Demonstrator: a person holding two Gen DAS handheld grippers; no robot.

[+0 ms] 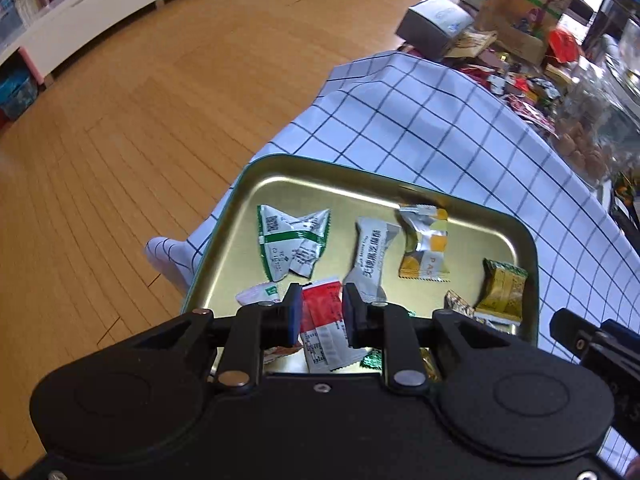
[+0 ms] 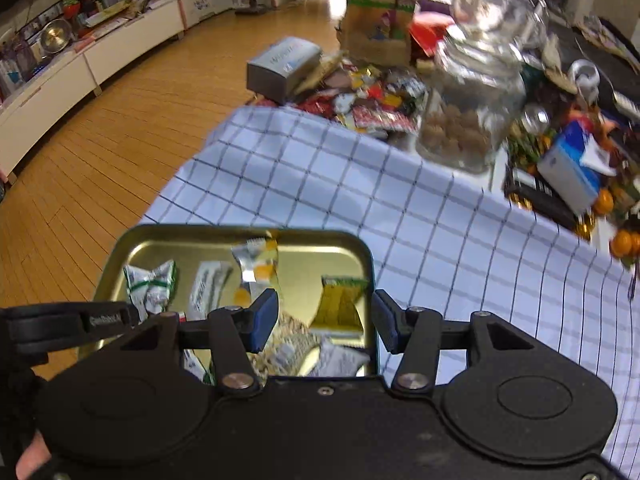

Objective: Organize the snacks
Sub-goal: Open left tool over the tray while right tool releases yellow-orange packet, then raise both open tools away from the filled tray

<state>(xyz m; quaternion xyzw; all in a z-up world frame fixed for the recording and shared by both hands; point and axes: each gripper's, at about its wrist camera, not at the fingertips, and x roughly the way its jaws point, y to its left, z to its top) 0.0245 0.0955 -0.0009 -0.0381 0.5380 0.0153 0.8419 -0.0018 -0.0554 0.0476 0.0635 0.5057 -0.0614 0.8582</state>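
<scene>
A gold metal tin (image 1: 280,178) (image 2: 160,240) sits on a checked tablecloth near its corner and holds several wrapped snacks: a green-and-white packet (image 1: 294,242), a grey-white bar (image 1: 370,262), a yellow-silver candy (image 1: 424,240) and a gold packet (image 1: 502,292). My left gripper (image 1: 322,314) hovers over the tin's near side, its jaws narrowly apart around a red-and-white packet (image 1: 322,320); a grip cannot be confirmed. My right gripper (image 2: 325,326) is open and empty above the tin's right rim, beside the gold packet (image 2: 340,300).
The checked tablecloth (image 2: 420,216) spreads right of the tin. Behind it are a glass jar of brown snacks (image 2: 468,112), a heap of loose wrapped snacks (image 2: 372,100), a grey box (image 2: 282,68), a paper bag (image 2: 380,12) and oranges (image 2: 624,240). Wooden floor (image 1: 160,120) lies left.
</scene>
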